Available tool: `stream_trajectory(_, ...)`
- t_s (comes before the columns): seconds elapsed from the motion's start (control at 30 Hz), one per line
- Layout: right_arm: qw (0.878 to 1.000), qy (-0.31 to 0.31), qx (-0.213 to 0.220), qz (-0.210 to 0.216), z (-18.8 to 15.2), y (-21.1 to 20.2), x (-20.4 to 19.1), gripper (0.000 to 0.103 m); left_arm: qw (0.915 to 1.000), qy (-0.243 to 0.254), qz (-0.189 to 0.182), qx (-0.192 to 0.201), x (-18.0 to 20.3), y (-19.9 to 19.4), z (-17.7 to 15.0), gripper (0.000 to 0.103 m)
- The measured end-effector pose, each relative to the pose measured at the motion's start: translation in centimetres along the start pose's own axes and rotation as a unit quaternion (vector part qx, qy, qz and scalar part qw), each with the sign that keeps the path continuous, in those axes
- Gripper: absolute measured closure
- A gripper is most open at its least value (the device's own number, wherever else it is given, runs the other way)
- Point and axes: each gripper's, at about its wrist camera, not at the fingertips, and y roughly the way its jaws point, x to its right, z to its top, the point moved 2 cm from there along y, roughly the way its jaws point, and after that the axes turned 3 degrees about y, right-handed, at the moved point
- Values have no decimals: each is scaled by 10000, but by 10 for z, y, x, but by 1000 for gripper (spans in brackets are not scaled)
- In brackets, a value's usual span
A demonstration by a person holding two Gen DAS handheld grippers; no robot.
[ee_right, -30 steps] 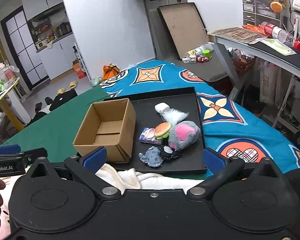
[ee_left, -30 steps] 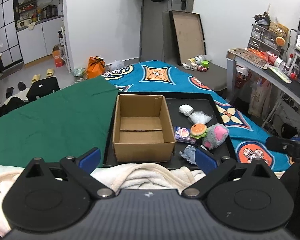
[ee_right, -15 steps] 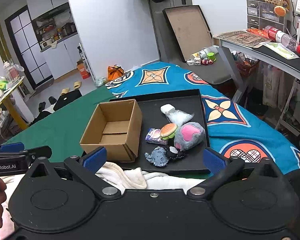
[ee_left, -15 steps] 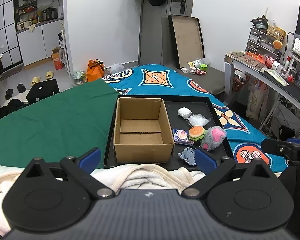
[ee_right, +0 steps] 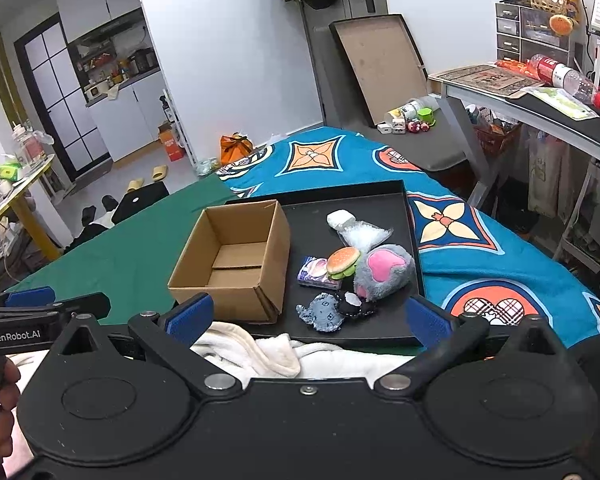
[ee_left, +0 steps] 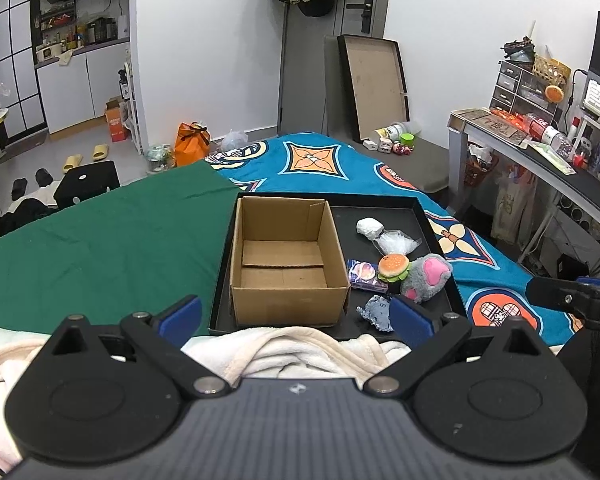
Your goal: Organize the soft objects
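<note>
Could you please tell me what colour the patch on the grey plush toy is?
Pink, on the grey plush toy; the right wrist view shows it best.

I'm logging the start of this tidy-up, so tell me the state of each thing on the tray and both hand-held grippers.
cardboard box: open, empty, upright on the tray.
black tray: flat on the bed, holding the box and toys.
burger plush: outside the box, leaning on the grey plush.
grey plush: lying on the tray, not boxed.
blue fabric piece: lying flat near the front edge.
left hand-held gripper: open, empty.
right hand-held gripper: open, empty.
</note>
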Motion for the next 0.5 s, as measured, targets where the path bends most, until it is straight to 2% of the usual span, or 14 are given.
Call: stream_trajectory(0.5, 9999, 125, -4, 1, -4, 3, 1, 0, 10000, -66, 4, 67, -5, -2, -3, 4)
